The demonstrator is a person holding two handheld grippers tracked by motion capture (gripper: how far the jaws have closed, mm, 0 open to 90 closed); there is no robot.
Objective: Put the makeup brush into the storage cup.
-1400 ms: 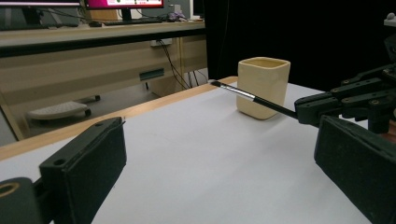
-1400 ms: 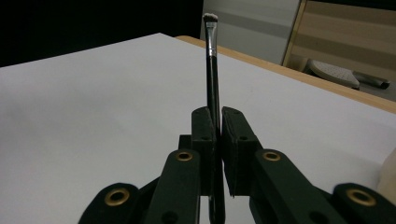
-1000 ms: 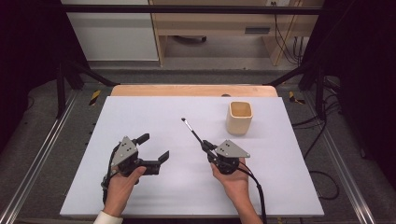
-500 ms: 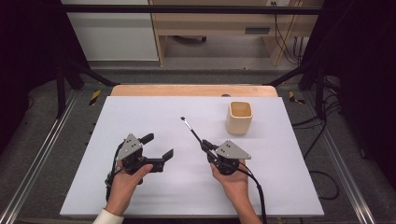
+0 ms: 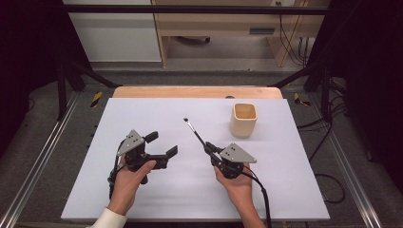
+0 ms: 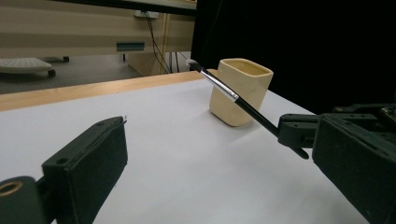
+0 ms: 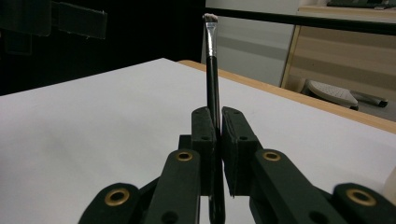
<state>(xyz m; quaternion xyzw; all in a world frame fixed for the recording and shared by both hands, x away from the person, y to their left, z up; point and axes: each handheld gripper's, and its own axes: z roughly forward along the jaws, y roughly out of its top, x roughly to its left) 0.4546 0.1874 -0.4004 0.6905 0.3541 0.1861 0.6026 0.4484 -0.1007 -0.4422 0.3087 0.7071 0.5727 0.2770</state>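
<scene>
High view | my right tool (image 5: 212, 151) clenched the brush (image 5: 196, 133), bristles angled toward the cup (image 5: 244, 119), seemingly for dropping in | left tool (image 5: 160, 144) released, idle over desk (image 5: 142, 114)

High view sits above the person's side, looks forward and down over the whole white table (image 5: 142, 114), both hands in from the bottom, floor and furniture beyond the far edge. Left gripper view rides low, close to the table, looking between its own black fingers (image 6: 88, 163) across to the beige cup (image 6: 240, 91) and brush (image 6: 233, 98). Right gripper view, also low, looks along its own fingers (image 7: 205, 144) up the brush; all three share brush and table.
</scene>
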